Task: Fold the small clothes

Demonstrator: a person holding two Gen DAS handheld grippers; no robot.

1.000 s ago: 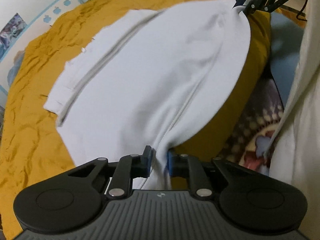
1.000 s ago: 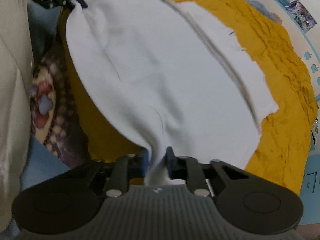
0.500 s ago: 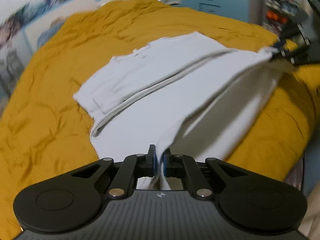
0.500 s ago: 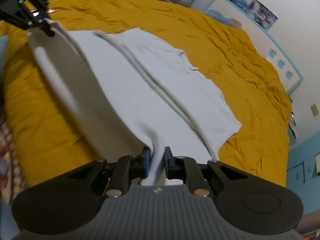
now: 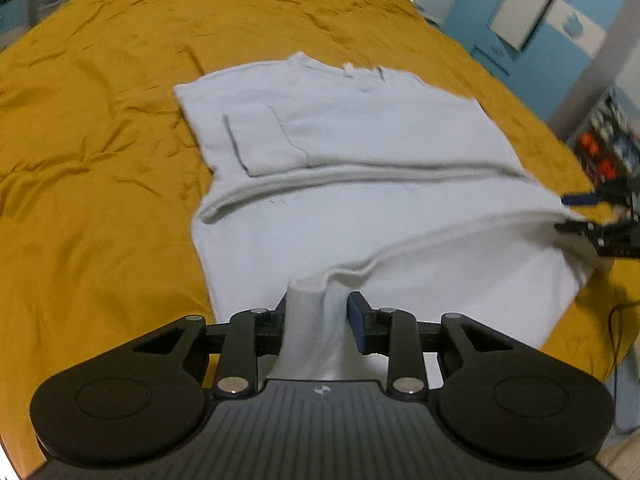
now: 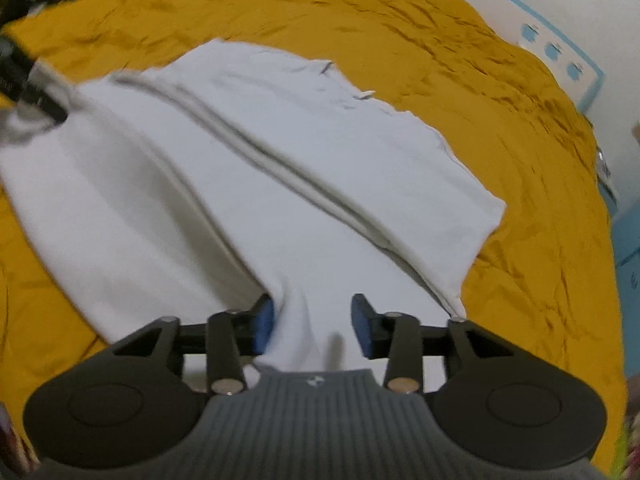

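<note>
A white shirt (image 5: 360, 140) lies spread on the mustard bedspread (image 5: 100, 160), its far side folded in along a long crease and its near edge doubled over toward the middle. My left gripper (image 5: 316, 320) stands over the near corner with its jaws opening; a limp tuft of cloth hangs between them, clear of the blue right pad. In the right wrist view the shirt (image 6: 320, 152) runs the same way, and my right gripper (image 6: 314, 324) is opening too, with cloth loose between its pads. Each gripper shows in the other's view: the right gripper (image 5: 588, 216) and the left gripper (image 6: 24, 88).
The bedspread (image 6: 520, 120) is wrinkled all around the shirt. Blue cabinets (image 5: 520, 20) and a cluttered shelf (image 5: 600, 152) stand beyond the bed's far right edge. A white wall with blue trim (image 6: 560, 52) borders the bed.
Both grippers carried the shirt's near edge up and over toward the middle, laying it on the garment. Their jaws, shut on the corners before, now stand apart with the cloth slack.
</note>
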